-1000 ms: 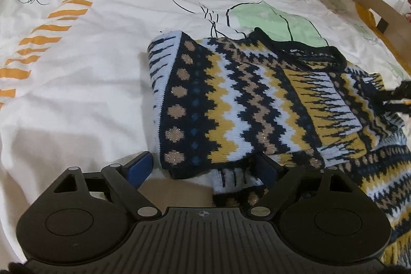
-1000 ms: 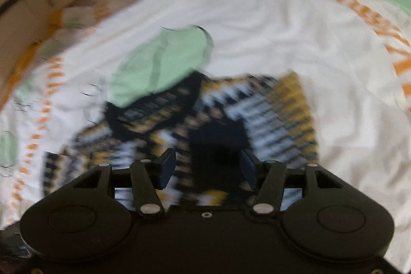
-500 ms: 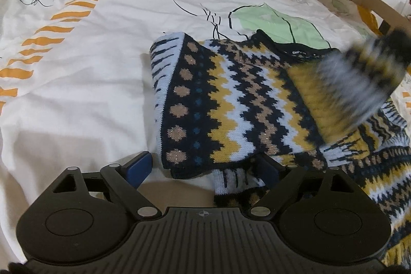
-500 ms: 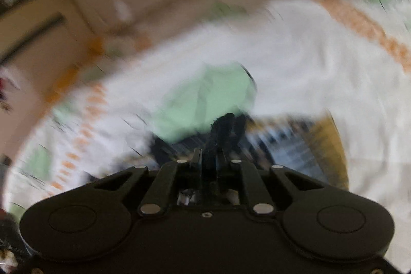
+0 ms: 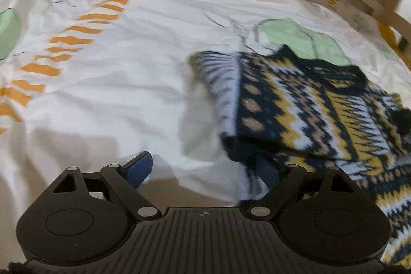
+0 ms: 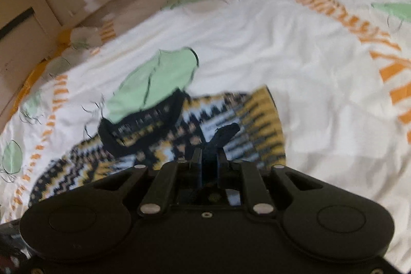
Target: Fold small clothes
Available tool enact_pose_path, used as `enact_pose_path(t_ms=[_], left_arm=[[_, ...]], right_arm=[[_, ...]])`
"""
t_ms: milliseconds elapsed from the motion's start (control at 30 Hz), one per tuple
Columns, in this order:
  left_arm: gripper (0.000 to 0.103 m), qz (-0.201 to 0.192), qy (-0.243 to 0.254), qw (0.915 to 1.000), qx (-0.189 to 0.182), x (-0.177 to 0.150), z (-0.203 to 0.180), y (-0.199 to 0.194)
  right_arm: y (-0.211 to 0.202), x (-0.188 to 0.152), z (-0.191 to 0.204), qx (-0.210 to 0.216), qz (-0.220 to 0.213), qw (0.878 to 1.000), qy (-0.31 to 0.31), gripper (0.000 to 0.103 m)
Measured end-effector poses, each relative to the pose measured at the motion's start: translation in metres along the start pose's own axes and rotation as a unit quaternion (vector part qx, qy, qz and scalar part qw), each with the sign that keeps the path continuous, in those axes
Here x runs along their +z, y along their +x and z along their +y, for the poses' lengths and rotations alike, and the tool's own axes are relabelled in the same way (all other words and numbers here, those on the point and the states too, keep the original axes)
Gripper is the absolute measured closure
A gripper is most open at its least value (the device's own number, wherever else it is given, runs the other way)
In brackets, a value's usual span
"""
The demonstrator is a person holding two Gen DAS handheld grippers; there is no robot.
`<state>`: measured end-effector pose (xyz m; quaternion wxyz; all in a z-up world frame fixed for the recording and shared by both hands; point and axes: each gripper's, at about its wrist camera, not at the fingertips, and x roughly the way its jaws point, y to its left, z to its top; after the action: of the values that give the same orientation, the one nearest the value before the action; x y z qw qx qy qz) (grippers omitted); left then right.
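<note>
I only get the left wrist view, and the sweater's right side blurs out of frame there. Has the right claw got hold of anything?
Observer: Yes. The right claw pinches a dark tab of the sweater; its jaws have just clamped shut and then eased a touch.
Operator: Where on the sweater is that?
Observer: In the right wrist view it is beside the yellow striped panel, to the right of the black collar.
Operator: Anything lying past that panel?
Observer: Only bedsheet shows beyond the yellow edge.
</note>
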<state>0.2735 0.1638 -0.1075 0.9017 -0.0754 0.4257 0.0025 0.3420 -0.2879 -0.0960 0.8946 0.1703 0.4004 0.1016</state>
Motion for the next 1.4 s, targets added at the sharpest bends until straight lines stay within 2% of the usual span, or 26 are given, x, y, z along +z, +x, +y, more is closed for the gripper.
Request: enact_pose_path(t_ms=[100, 167, 233, 367, 433, 533, 633, 700, 767, 833, 900, 1067, 1400], left_arm=[[0.016, -0.001, -0.033, 0.9992, 0.024, -0.002, 0.014, -0.006], [0.016, -0.004, -0.046, 0.9973, 0.056, -0.002, 0.024, -0.008], [0.017, -0.026, -0.068, 0.9940, 0.082, -0.001, 0.031, -0.020], [0.016, -0.101, -0.067, 0.9892, 0.082, 0.018, 0.026, -0.059], [0.016, -0.110, -0.049, 0.9906, 0.064, 0.033, 0.014, -0.066], [0.016, -0.098, -0.019, 0.9946, 0.029, 0.052, -0.009, -0.054], [0.016, -0.085, 0.012, 0.9956, 0.038, 0.057, -0.022, -0.028], [0.016, -0.061, 0.021, 0.9969, 0.046, 0.050, -0.019, -0.005], [0.016, -0.031, 0.015, 0.9977, 0.058, 0.036, -0.010, 0.014], [0.015, -0.004, -0.023, 0.9982, 0.055, 0.024, 0.006, 0.023], [0.014, -0.002, -0.052, 0.9979, 0.039, 0.021, 0.016, 0.022], [0.014, -0.002, -0.047, 0.9981, 0.041, 0.020, 0.015, 0.020], [0.014, -0.007, -0.050, 0.9979, 0.040, 0.022, 0.013, 0.020]], right_arm=[[0.000, -0.007, -0.004, 0.001, -0.002, 1.000, -0.005, 0.079], [-0.001, -0.010, -0.009, 0.003, -0.006, 1.000, -0.004, 0.079], [0.002, -0.012, -0.013, 0.008, -0.008, 1.000, 0.001, 0.079], [0.003, -0.018, -0.018, 0.018, -0.014, 1.000, 0.002, 0.079], [0.004, -0.018, -0.019, 0.021, -0.014, 1.000, -0.002, 0.079], [0.006, -0.016, -0.020, 0.026, -0.012, 1.000, -0.001, 0.079], [0.007, -0.016, -0.020, 0.027, -0.010, 1.000, -0.006, 0.079], [0.006, -0.016, -0.019, 0.026, -0.008, 1.000, -0.013, 0.079], [0.006, -0.016, -0.019, 0.025, -0.008, 1.000, -0.018, 0.079], [0.006, -0.015, -0.019, 0.025, -0.007, 1.000, -0.018, 0.080], [0.008, -0.015, -0.019, 0.024, -0.008, 1.000, -0.018, 0.080], [0.008, -0.014, -0.014, 0.021, -0.013, 0.999, -0.025, 0.081], [-0.008, -0.002, -0.010, 0.051, -0.055, 0.997, -0.021, 0.083]])
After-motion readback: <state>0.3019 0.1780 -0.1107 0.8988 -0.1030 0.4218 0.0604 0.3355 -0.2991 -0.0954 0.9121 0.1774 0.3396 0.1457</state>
